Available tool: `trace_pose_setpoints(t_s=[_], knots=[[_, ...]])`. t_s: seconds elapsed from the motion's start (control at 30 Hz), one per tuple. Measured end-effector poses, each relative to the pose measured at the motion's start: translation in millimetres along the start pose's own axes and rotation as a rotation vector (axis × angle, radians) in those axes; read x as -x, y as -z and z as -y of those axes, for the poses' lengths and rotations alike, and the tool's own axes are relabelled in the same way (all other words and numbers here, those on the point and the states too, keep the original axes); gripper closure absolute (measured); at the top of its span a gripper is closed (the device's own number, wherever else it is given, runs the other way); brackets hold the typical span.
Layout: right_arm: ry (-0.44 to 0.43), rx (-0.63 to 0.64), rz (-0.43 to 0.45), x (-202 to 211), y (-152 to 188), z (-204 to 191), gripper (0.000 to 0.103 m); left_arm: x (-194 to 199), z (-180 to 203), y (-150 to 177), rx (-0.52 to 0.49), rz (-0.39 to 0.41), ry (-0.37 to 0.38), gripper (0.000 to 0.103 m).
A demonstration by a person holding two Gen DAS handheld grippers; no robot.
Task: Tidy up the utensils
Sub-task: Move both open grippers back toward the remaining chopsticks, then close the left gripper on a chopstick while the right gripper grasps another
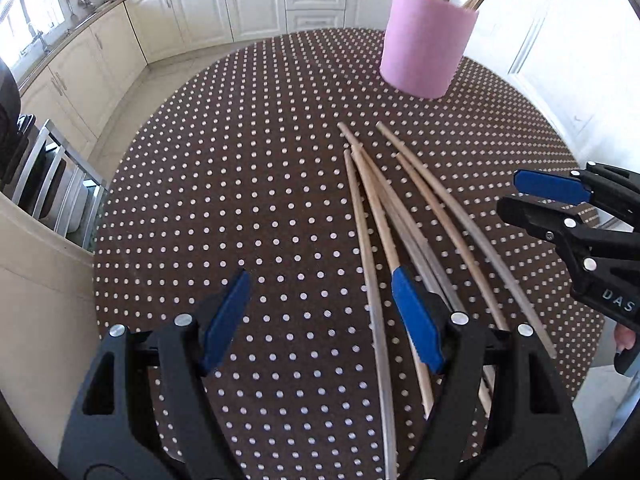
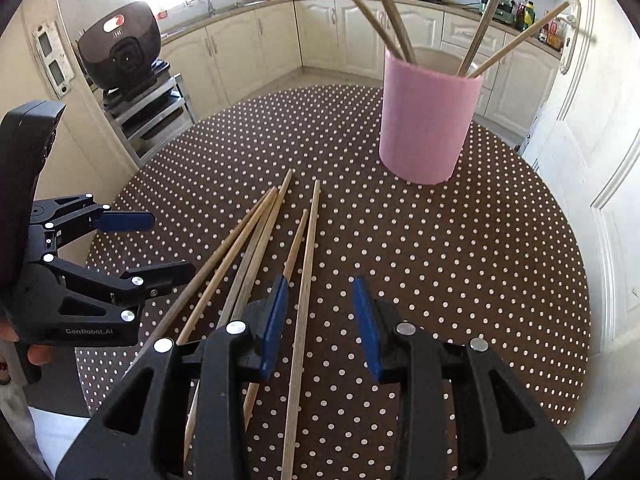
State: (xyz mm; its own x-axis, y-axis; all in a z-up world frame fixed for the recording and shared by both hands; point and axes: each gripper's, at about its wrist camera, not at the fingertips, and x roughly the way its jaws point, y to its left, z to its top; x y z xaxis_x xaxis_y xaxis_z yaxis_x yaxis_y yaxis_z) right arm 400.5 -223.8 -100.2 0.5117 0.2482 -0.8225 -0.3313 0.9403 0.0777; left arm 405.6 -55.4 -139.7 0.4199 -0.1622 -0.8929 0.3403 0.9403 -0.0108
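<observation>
Several wooden chopsticks (image 1: 374, 200) (image 2: 311, 240) lie loosely fanned on the brown dotted tablecloth (image 1: 240, 160) (image 2: 440, 260). A pink cup (image 1: 424, 40) (image 2: 428, 120) stands upright behind them, with a few chopsticks (image 2: 520, 39) leaning in it. My left gripper (image 1: 320, 320) (image 2: 168, 246) hangs wide open over the near left of the pile, its right pad above the sticks. My right gripper (image 2: 320, 324) (image 1: 510, 194) is partly open, low over the near ends. One chopstick runs between its blue pads, which do not press on it.
A dark rice cooker (image 2: 120, 44) sits on a metal rack (image 2: 160, 108) (image 1: 52, 184) left of the table. Cream kitchen cabinets (image 1: 200, 4) run along the back. A white door (image 2: 592, 160) stands close to the table's right edge.
</observation>
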Motion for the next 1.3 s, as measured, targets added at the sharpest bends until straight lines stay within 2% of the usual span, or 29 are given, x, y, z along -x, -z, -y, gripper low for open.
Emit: trace_pose_setpoints(t_s=[0.13,0.2,0.33,0.5,0.6,0.73,0.93,1.03,1.07,1.13,1.3], knots=[[-0.003,0.004,-0.03,-9.7,2.6,0.7,0.071,-12.4,1.2,-0.5,-0.003,-0.014,-0.019,0.031],[0.002,0.008,-0.044,-15.5,4.1,1.4,0.071,-18.2,-0.2,-2.9,0.008,-0.017,-0.001,0.031],[0.008,0.012,-0.065,-23.2,4.3,4.3,0.071,-25.7,1.5,-9.0,0.0,-0.016,-0.028,0.031],[-0.003,0.014,-0.078,-33.5,-5.1,4.5,0.071,-34.3,2.6,-23.2,0.011,-0.016,-0.025,0.033],[0.006,0.025,-0.085,-41.0,-14.1,0.6,0.071,-40.9,-0.7,-37.7,0.025,-0.015,-0.015,0.045],[0.008,0.035,-0.091,-49.6,-22.9,-5.6,0.077,-41.4,-1.6,-52.1,0.032,-0.017,-0.006,0.068],[0.005,0.022,-0.096,-60.7,-35.8,-6.1,0.085,-49.3,1.3,-71.8,0.026,-0.022,0.004,0.075],[0.005,0.014,-0.095,-63.9,-40.0,-4.5,0.091,-54.9,-0.6,-76.1,0.041,-0.017,0.006,0.084],[0.005,0.01,-0.094,-64.2,-40.5,-4.0,0.096,-55.1,-0.5,-75.2,0.042,-0.015,0.006,0.088],[-0.001,-0.001,-0.089,-64.9,-40.6,-2.2,0.097,-55.5,0.9,-76.1,0.042,-0.008,0.003,0.093],[-0.005,-0.019,-0.065,-62.5,-40.4,-1.8,0.098,-54.0,3.9,-77.6,0.048,0.011,-0.004,0.097]])
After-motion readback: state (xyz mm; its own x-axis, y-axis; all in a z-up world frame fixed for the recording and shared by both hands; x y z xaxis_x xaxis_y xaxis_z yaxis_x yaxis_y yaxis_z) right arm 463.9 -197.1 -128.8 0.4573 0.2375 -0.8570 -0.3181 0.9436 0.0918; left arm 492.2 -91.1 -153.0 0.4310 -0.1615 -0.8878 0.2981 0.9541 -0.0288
